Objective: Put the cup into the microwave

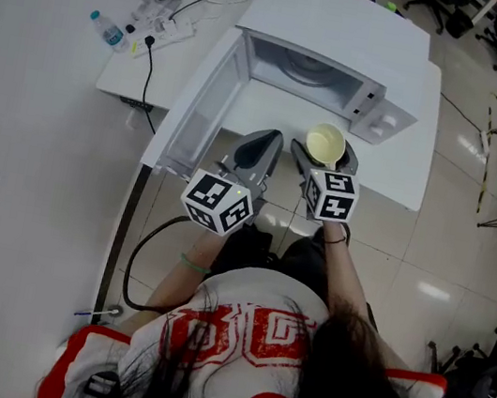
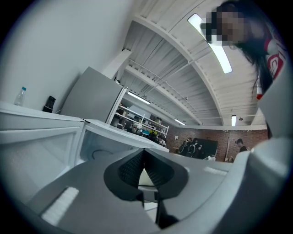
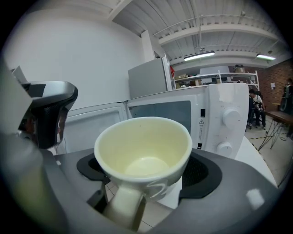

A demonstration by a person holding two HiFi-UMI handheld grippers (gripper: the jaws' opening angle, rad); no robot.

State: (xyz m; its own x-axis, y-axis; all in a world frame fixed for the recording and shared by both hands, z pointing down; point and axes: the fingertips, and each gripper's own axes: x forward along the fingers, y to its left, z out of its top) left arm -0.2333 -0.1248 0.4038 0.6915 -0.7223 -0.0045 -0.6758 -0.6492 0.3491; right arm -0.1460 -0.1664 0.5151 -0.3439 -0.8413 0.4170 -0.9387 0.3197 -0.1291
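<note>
Cream-white cup sits upright between the jaws of the right gripper, which squeeze its sides with the handle pointing back, just in front of the open microwave, near the knob side. The left gripper is pinched tight with nothing in it, next to the swung-out door. To do this well, I think the cup should go in level, a little to the left, clear of the front frame, and touch down on the round plate inside before the jaws let go.
</note>
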